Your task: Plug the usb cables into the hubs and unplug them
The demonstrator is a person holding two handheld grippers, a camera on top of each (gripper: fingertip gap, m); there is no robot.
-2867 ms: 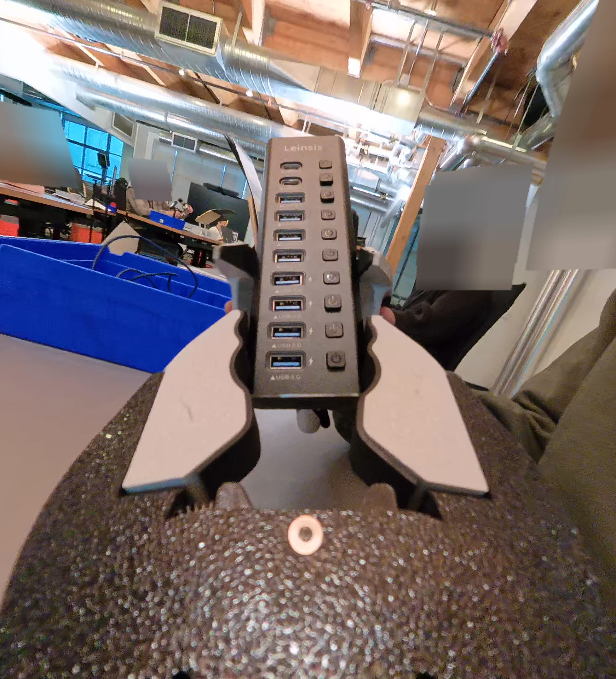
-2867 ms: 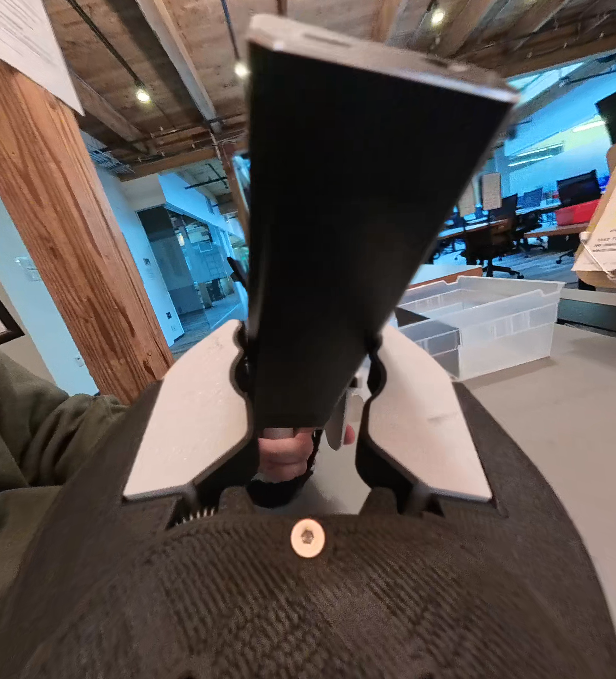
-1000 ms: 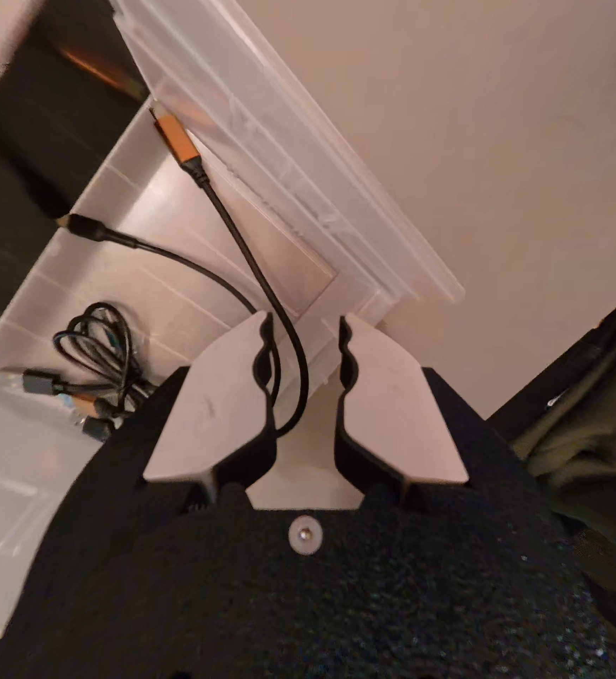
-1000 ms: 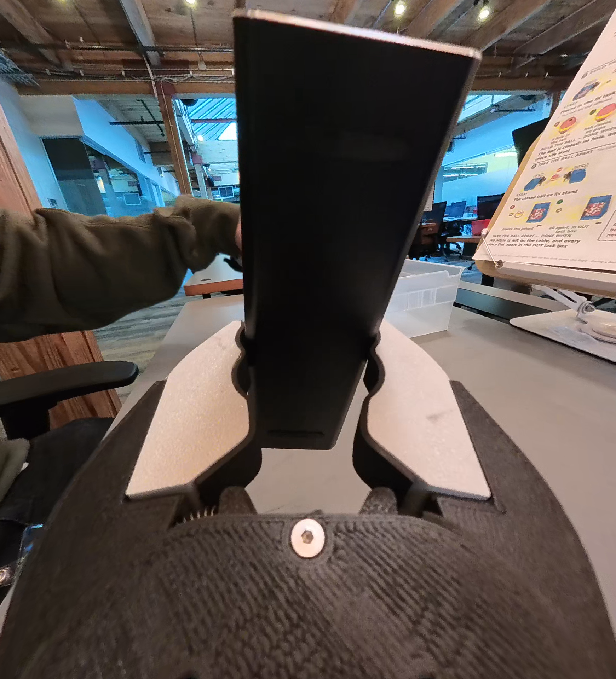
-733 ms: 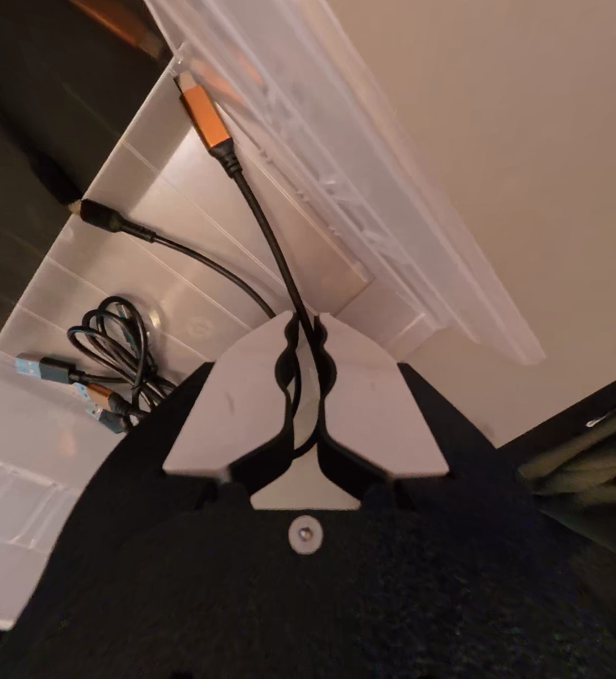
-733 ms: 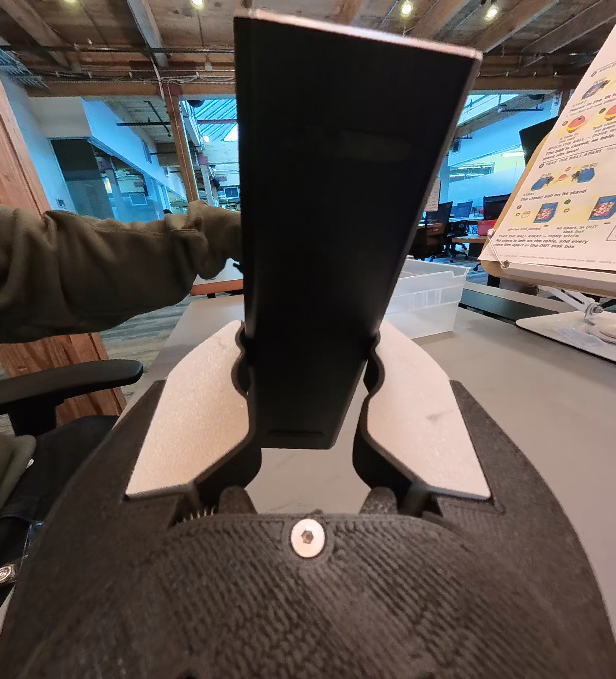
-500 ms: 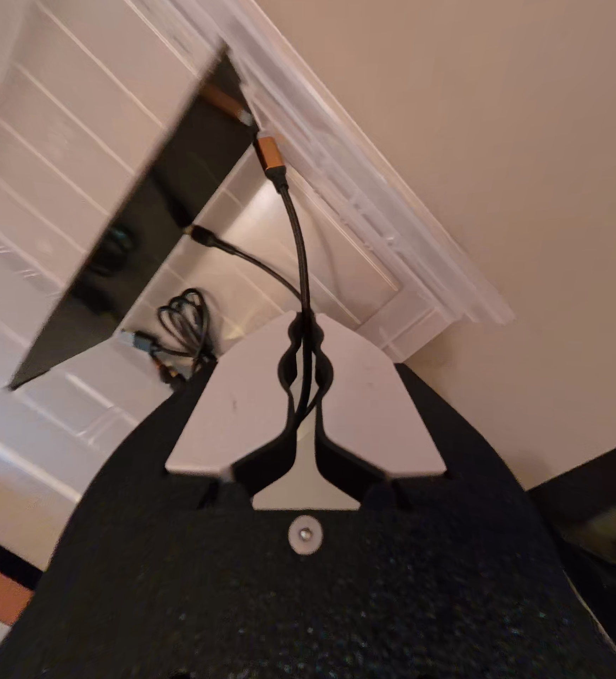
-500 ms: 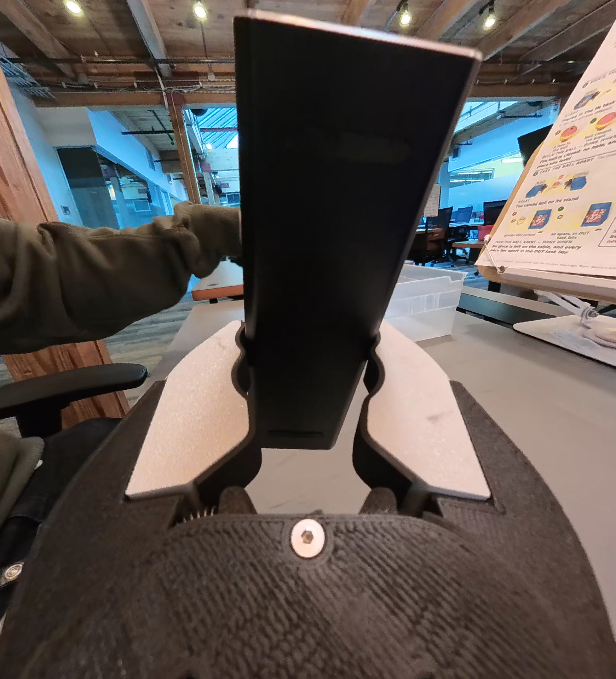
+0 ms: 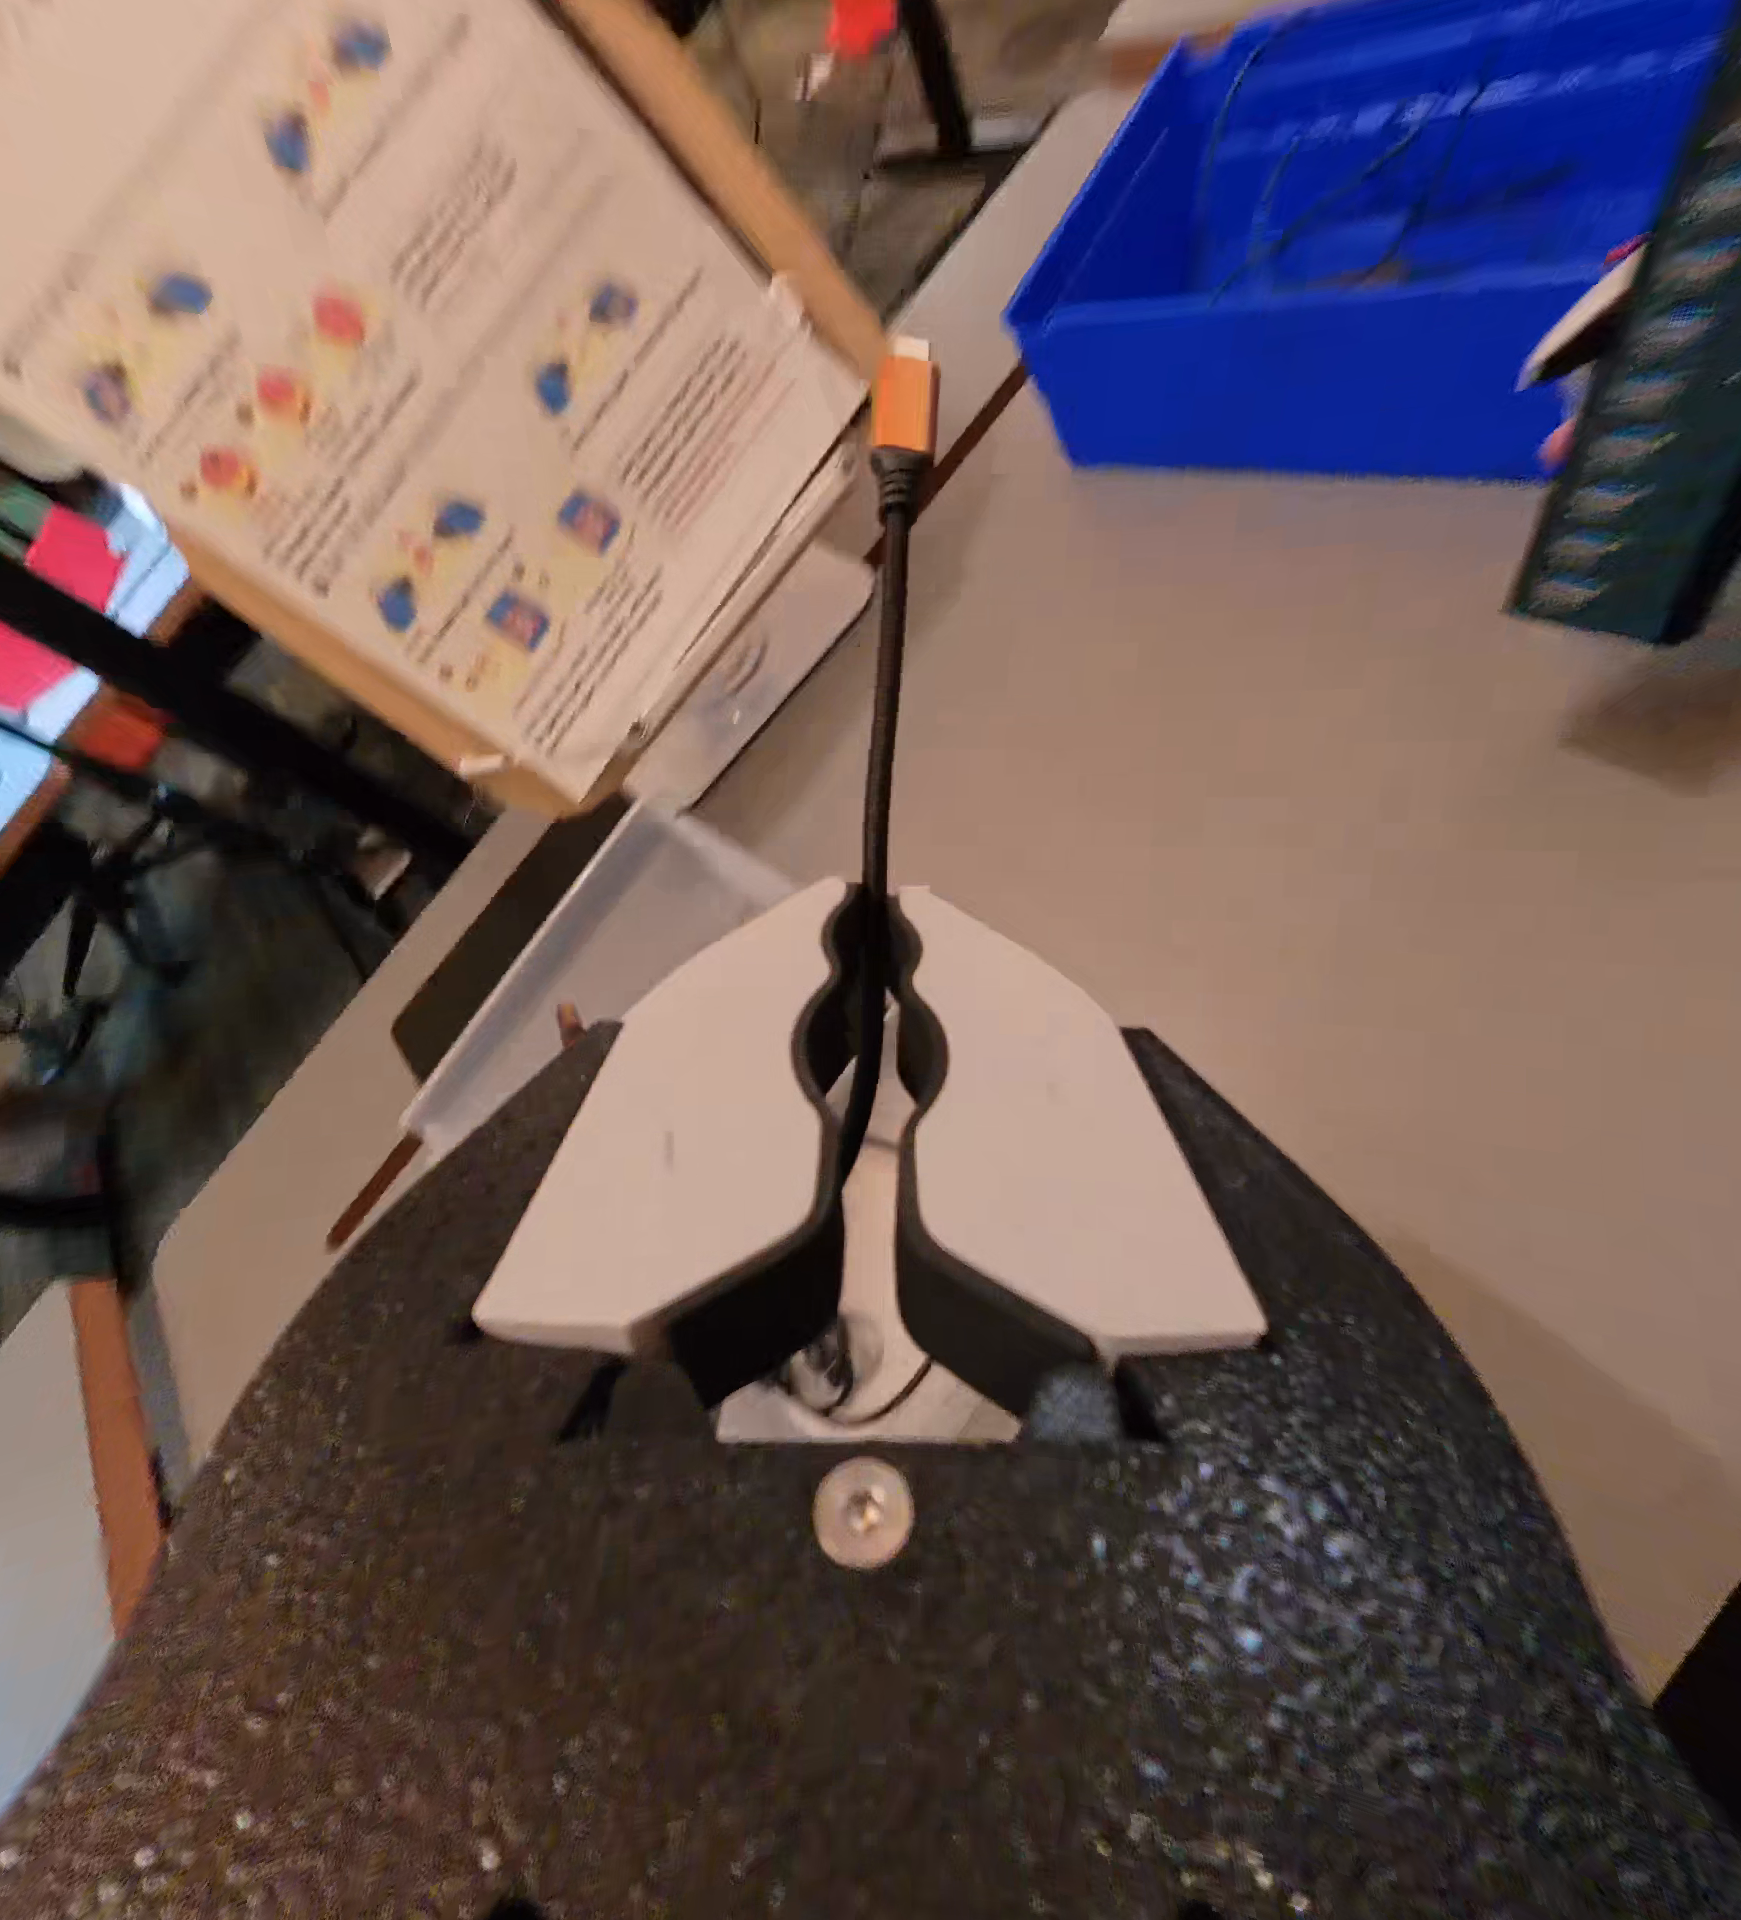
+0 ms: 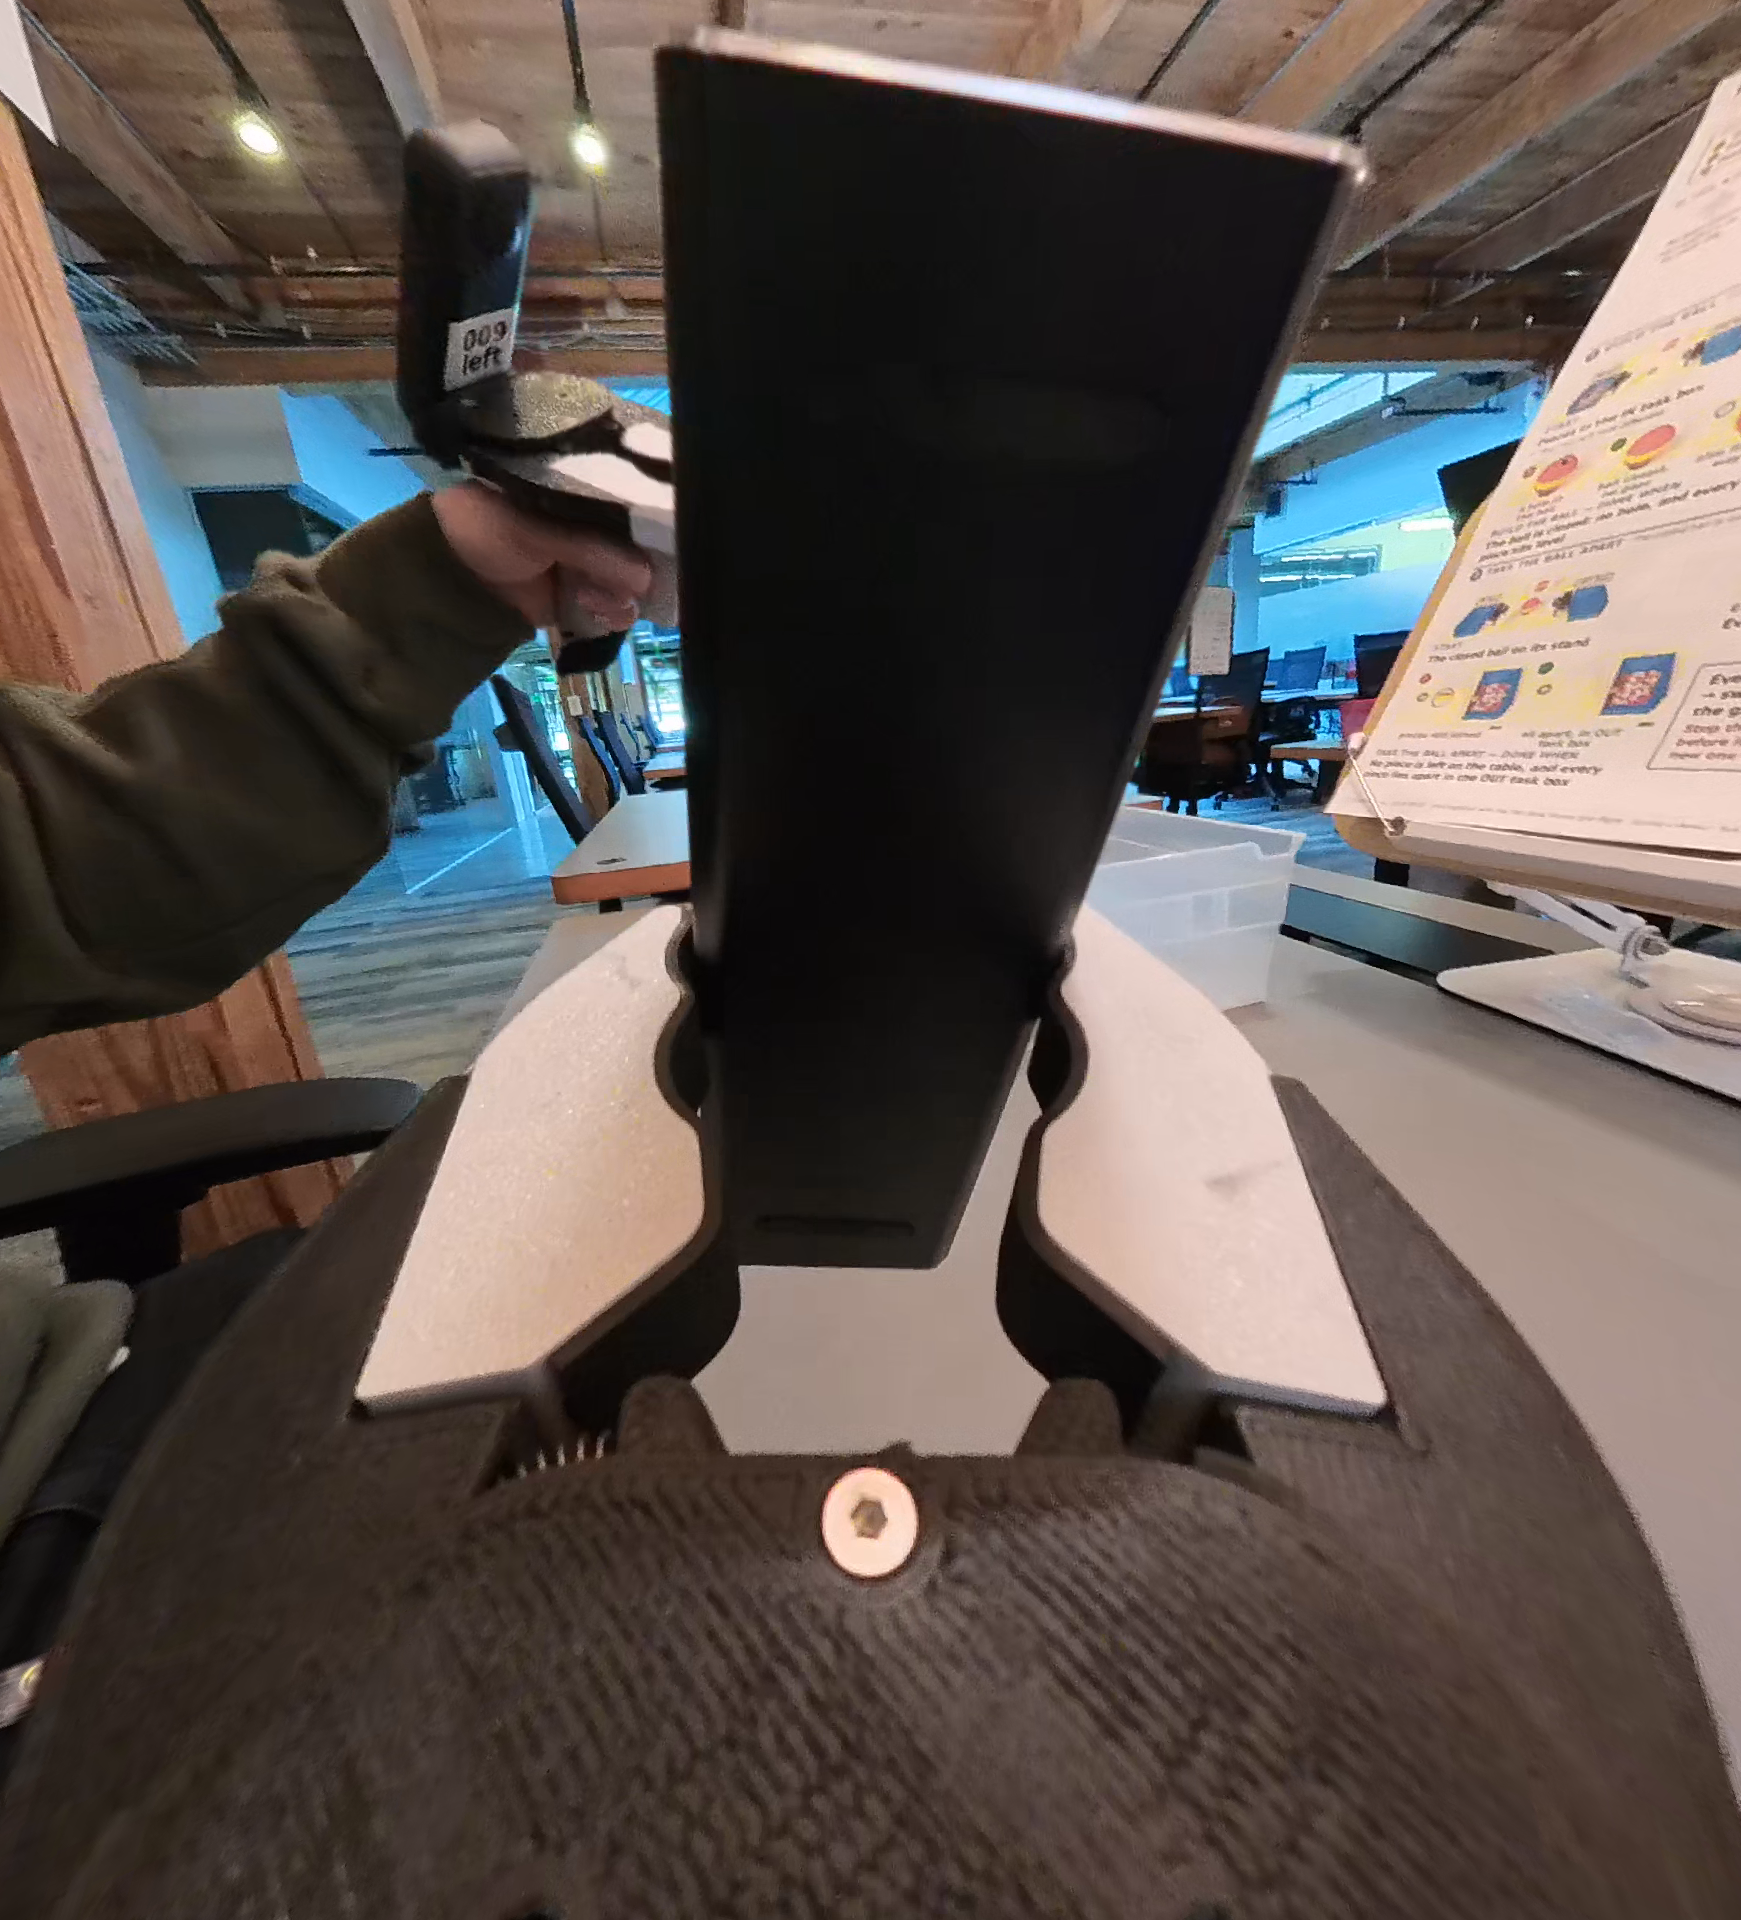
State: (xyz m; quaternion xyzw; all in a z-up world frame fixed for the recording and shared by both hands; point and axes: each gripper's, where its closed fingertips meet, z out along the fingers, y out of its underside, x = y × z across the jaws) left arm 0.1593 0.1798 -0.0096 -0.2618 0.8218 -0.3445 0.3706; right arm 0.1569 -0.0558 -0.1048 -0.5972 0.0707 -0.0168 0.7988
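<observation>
My left gripper is shut on a black braided usb cable. The cable stands up from the fingertips and ends in an orange plug high above the table. My right gripper is shut on the lower end of a long black hub, held upright with its plain back toward the camera. In the left wrist view the hub shows at the upper right, blurred, with its row of ports facing me. In the right wrist view the left gripper sits beside the hub's left edge, held by a hand in an olive sleeve.
A blue bin with loose cables stands at the far side of the grey table. A clear plastic bin lies just under my left gripper. An instruction sheet on a tilted stand is to the right. A black chair armrest is at left.
My left gripper closed on the cable in the clear bin, lifted it out and swung up toward the hub. The right gripper kept the hub upright and nearly still.
</observation>
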